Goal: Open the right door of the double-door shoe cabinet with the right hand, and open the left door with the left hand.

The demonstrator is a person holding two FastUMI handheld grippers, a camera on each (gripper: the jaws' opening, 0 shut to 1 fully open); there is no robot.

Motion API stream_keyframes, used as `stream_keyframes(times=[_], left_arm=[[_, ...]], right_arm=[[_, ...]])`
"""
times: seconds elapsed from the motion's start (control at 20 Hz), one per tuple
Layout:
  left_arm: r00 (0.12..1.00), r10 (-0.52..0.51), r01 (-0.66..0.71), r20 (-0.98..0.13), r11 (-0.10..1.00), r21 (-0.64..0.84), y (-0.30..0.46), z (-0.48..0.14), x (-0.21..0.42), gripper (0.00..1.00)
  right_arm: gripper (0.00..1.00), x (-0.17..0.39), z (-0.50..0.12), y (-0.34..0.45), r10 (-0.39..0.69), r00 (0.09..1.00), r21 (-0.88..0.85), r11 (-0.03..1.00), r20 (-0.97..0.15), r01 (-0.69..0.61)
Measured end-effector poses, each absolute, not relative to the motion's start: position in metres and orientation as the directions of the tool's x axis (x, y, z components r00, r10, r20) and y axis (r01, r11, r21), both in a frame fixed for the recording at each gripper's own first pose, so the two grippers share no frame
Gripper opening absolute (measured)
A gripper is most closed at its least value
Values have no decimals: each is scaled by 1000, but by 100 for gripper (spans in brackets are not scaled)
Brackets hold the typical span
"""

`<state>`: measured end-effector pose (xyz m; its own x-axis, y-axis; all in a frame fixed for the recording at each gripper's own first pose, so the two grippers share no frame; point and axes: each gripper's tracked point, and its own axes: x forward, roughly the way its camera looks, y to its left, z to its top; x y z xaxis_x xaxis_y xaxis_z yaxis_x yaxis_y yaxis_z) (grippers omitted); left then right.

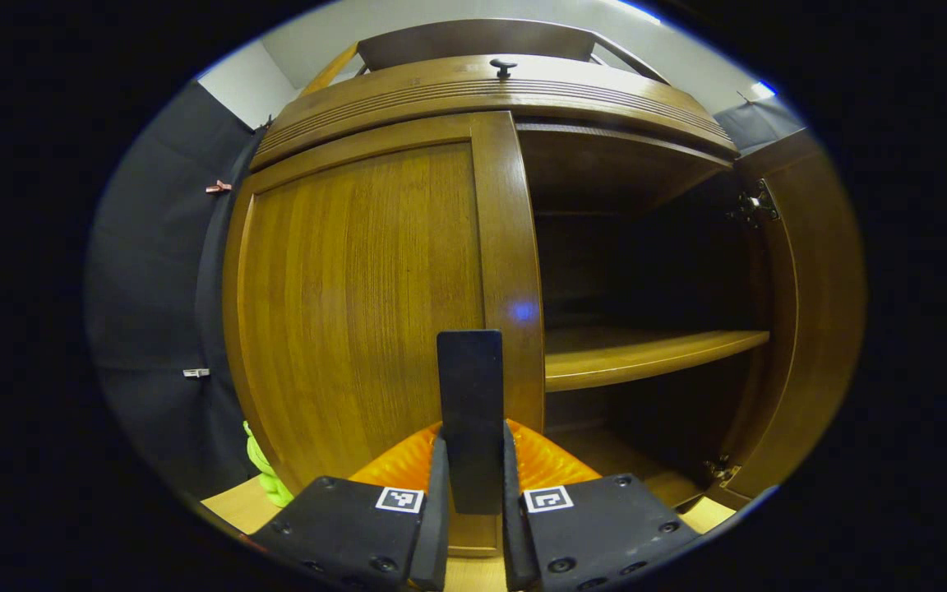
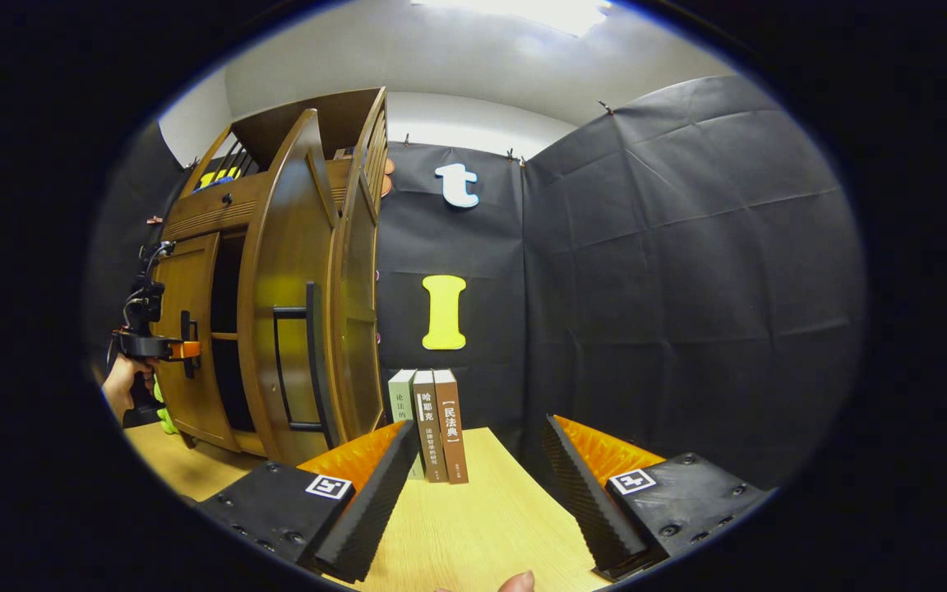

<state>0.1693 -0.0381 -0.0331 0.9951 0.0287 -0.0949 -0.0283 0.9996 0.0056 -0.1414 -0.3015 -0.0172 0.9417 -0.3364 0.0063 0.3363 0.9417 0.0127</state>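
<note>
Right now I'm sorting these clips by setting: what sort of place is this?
Probably a staged recording booth, not a lived-in home: black cloth walls surround a wooden table that carries a small shoe cabinet and three upright books.

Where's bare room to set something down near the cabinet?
Bare tabletop lies before the right gripper, this side of the books. The shelf behind the open right door looks bare. The left gripper crowds the left door's handle.
</note>
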Motion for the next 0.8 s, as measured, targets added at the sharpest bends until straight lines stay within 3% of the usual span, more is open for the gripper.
stream_keyframes(times=[0.8], left_arm=[[996, 39, -40, -83, 999, -3, 4, -24, 64, 27]], right_arm=[[98, -145, -3, -268, -292, 956, -2, 956, 26, 292]])
